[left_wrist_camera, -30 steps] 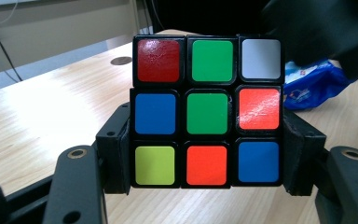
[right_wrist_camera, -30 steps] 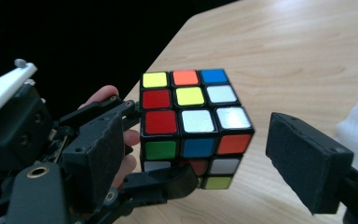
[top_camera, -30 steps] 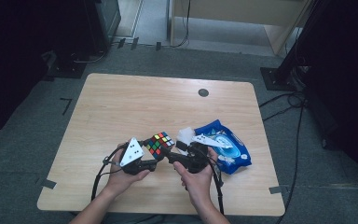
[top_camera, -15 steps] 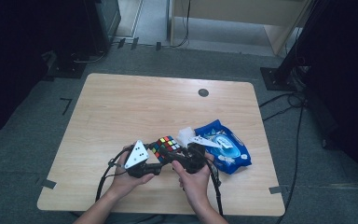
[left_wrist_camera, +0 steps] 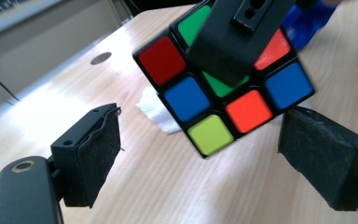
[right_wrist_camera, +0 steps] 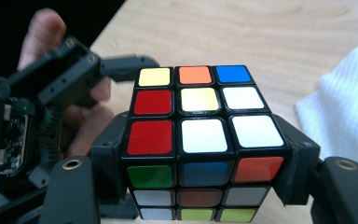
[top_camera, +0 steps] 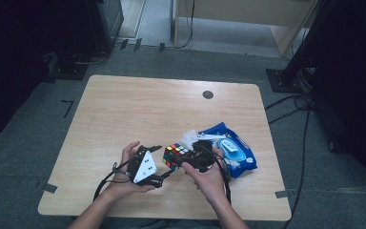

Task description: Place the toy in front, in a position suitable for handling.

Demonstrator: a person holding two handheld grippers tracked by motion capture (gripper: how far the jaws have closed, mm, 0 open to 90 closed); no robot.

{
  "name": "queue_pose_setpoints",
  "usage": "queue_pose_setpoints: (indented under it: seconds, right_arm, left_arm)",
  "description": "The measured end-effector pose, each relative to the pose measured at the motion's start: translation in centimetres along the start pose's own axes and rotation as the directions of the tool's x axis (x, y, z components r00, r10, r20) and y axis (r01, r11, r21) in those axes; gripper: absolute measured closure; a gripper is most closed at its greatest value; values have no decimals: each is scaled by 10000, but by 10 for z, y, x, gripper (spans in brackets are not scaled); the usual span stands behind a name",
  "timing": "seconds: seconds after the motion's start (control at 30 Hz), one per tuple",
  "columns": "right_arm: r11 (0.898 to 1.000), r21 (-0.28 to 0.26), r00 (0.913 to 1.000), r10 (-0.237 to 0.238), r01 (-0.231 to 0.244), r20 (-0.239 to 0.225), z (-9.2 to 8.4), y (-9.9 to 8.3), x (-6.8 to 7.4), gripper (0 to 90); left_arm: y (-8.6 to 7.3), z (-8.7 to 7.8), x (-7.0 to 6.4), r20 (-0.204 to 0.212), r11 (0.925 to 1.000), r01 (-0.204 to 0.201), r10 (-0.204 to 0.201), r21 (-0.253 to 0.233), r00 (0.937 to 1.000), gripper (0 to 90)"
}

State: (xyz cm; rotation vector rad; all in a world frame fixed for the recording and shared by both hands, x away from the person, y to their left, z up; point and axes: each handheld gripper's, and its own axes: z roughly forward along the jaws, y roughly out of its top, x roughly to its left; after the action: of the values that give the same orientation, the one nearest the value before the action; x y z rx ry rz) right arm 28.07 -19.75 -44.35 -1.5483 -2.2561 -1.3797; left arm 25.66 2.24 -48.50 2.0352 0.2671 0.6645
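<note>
Where the table holds any container at all, it is the blue packet near its right edge, and what lies inside cannot be made out; a crumpled white tissue lies on the wood beside its near-left corner. The cube is off the table, gripped by the right gripper, whose jaws press on its two opposite sides in the right gripper view. In that view the cube shows red, yellow and white squares on top, and its bottom row is cut off by the frame edge. The left gripper is open, its padded jaws spread wide on either side of the cube without touching it, as its own view shows. There a black jaw of the right gripper covers part of the cube's face, and the packet is a blurred blue patch at the top. The tissue is half hidden behind the cube. Compared with a second ago, both hands and the cube have shifted slightly leftward and nearer the person.
</note>
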Motion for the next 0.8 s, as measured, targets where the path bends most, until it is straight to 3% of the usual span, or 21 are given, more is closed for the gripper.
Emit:
queue_pose_setpoints:
  seconds: [0.1, 0.23, 0.37, 0.47, 0.53, 0.67, 0.77, 0.8]
  right_arm:
    - [9992, 386, 9999, -85, 87, -63, 2, 1, 3, 343]
    - [9948, 953, 9994, -351, 357, -83, 3, 3, 8, 343]
    - [9874, 1472, 9983, -569, 576, -95, 6, 3, 11, 343]
    - [9796, 1889, 9976, -664, 684, -169, 10, 3, 13, 343]
    - [9732, 2147, 9966, -799, 827, -217, 12, 2, 14, 343]
    - [9708, 2237, 9962, -821, 869, -307, 11, 2, 13, 342]
    - [9701, 2276, 9953, -707, 839, -656, 10, 3, 9, 339]
    - [9709, 2234, 9948, -719, 863, -718, 9, 4, 8, 332]
  left_arm:
    - [-1, 1, -3, -145, 9983, -574, 574, 46, 9982, 135]
    - [-1, 1, -8, -445, 9892, -1442, 1452, 256, 9884, 135]
    - [1, 2, -16, -540, 9739, -2248, 2262, 306, 9726, 135]
    - [3, 3, -24, -568, 9583, -2830, 2850, 405, 9569, 136]
    - [3, 4, -27, -525, 9521, -3027, 3048, 444, 9510, 138]
    - [3, 3, -30, -275, 9477, -3168, 3180, 389, 9477, 273]
    - [5, 1, -28, 114, 9557, -2930, 2928, 291, 9561, 302]
    - [5, 1, -27, 249, 9617, -2736, 2731, 189, 9617, 344]
